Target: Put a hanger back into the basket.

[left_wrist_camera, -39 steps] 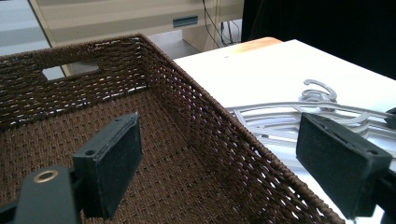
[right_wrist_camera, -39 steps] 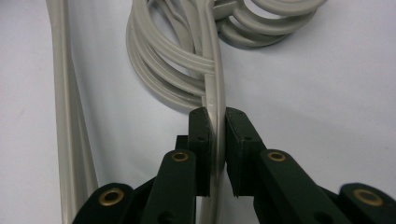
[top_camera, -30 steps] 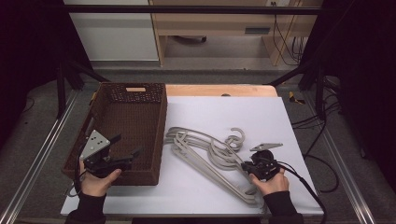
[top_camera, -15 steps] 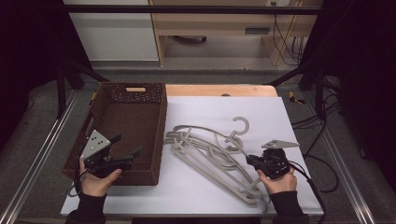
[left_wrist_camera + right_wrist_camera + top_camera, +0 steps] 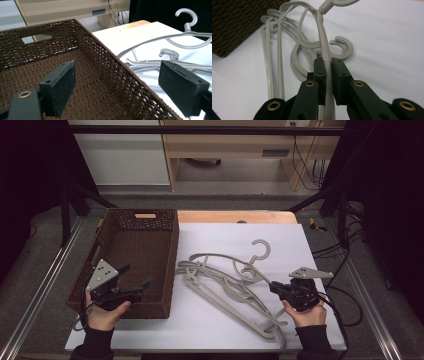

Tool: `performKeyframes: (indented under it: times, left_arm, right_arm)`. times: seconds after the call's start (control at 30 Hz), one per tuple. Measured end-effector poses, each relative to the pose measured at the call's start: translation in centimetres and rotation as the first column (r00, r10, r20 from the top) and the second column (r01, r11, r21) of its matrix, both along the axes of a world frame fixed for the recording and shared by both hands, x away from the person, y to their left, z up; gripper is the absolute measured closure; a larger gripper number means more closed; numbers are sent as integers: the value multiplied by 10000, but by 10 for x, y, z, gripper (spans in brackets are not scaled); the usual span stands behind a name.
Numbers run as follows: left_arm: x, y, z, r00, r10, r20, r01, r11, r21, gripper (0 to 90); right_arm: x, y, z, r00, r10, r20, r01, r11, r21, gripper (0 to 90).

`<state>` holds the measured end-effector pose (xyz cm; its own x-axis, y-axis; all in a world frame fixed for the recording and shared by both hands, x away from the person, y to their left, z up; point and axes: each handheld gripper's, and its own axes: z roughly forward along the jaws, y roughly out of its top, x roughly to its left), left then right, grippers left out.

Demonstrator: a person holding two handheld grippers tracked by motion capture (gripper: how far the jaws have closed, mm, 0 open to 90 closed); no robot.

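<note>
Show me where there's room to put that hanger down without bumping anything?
The brown woven basket has a bare floor, bordered by its four walls. The white table top is free right of the pile, and along the near edge below the basket. It is crowded mid-table, where the grey plastic hangers lie tangled beside the right tool.

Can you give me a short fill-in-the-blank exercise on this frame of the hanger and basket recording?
1. The right gripper is shut on a grey plastic ____.
2. The left gripper stands with its jaws ____ over the basket's near right rim.
3. The brown woven basket sits to the ____ of the pile of hangers in the high view.
4. Inside, the basket is ____.

Missing words: hanger; open; left; empty
</note>
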<state>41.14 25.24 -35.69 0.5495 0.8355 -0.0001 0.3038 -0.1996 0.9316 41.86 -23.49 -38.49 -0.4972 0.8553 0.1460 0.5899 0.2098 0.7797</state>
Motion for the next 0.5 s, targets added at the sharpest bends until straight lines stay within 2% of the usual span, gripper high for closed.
performKeyframes:
  times: [0.13, 0.27, 0.37, 0.5]
  left_arm:
    - [-1, -6, 4, 9998, -170, 122, 169, 9998, 75, 144]
    - [1, -17, 12, 9981, -573, 238, 570, 9983, 132, 146]
    - [3, -31, 18, 9951, -918, 370, 910, 9956, 219, 147]
    - [9, -54, 27, 9896, -1382, 397, 1353, 9884, 687, 149]
  right_arm:
    - [-4, -4, 9, 9994, 123, 331, -126, 9999, 77, 829]
    - [-9, -9, 20, 9977, 266, 626, -285, 9991, 306, 828]
    - [-12, -12, 27, 9951, 414, 894, -448, 9983, 369, 828]
    - [-17, -13, 36, 9919, 630, 1100, -683, 9967, 449, 828]
